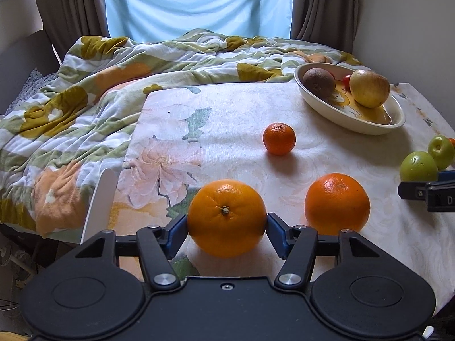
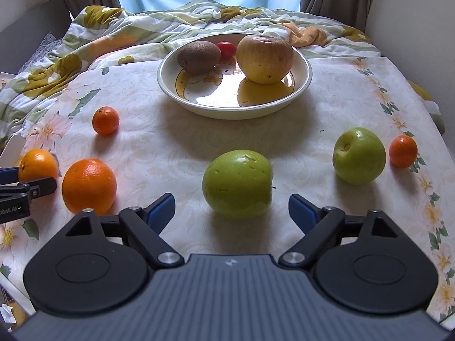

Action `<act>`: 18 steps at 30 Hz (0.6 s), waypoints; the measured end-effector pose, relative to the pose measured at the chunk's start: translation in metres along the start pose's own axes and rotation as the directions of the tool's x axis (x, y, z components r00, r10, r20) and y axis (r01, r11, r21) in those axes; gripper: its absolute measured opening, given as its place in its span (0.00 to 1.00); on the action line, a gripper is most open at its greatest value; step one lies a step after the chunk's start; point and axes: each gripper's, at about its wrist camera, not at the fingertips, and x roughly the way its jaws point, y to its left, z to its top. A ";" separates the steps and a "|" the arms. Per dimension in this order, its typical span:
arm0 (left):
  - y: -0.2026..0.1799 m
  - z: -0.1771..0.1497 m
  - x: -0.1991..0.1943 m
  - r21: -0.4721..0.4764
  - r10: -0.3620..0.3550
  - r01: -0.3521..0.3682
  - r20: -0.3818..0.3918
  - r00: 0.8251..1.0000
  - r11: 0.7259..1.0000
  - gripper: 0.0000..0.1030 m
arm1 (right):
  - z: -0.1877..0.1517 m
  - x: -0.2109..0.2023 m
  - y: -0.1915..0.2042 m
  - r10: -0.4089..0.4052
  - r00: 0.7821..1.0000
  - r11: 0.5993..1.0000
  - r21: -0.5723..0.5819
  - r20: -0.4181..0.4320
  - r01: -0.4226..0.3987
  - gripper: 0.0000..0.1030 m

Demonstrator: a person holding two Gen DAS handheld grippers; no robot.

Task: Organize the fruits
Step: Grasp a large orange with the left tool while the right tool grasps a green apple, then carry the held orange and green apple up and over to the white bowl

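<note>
Orange (image 1: 227, 217) gripped betw. blue pads of left hand-held gripper (image 1: 226, 228); right hand-held gripper (image 2: 231, 211) open, green apple (image 2: 237, 183) just ahead betw. fingers, untouched.

Our left gripper (image 1: 227, 226) sits low over the table, its blue pads (image 1: 177, 234) pressed against both sides of an orange (image 1: 227, 217). Our right gripper (image 2: 231, 211) hovers level, jaws spread wide with nothing between them, both tools pointing forward side by side.

Glossy ceramic bowl (image 2: 305, 81); matt woven tablecloth (image 2: 170, 153); dimpled shiny orange (image 1: 226, 217).
</note>
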 end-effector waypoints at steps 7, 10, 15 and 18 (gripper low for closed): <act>0.000 -0.002 -0.002 -0.006 0.000 0.000 -0.004 1.000 1.000 0.62 | 0.009 0.009 0.000 -0.006 1.000 1.000 -0.007 -0.008 0.006 0.86; 0.000 -0.004 -0.003 -0.010 -0.001 0.001 -0.003 1.000 1.000 0.62 | 0.009 0.012 0.000 -0.005 1.000 1.000 -0.007 -0.010 0.005 0.86; 0.000 -0.006 -0.005 -0.020 -0.004 0.004 -0.005 1.000 1.000 0.62 | 0.009 0.016 0.000 -0.005 1.000 1.000 -0.017 -0.011 0.005 0.68; -0.003 -0.008 -0.009 -0.024 -0.007 0.007 -0.004 1.000 1.000 0.62 | 0.008 0.016 -0.002 0.000 1.000 1.000 -0.010 -0.004 0.000 0.68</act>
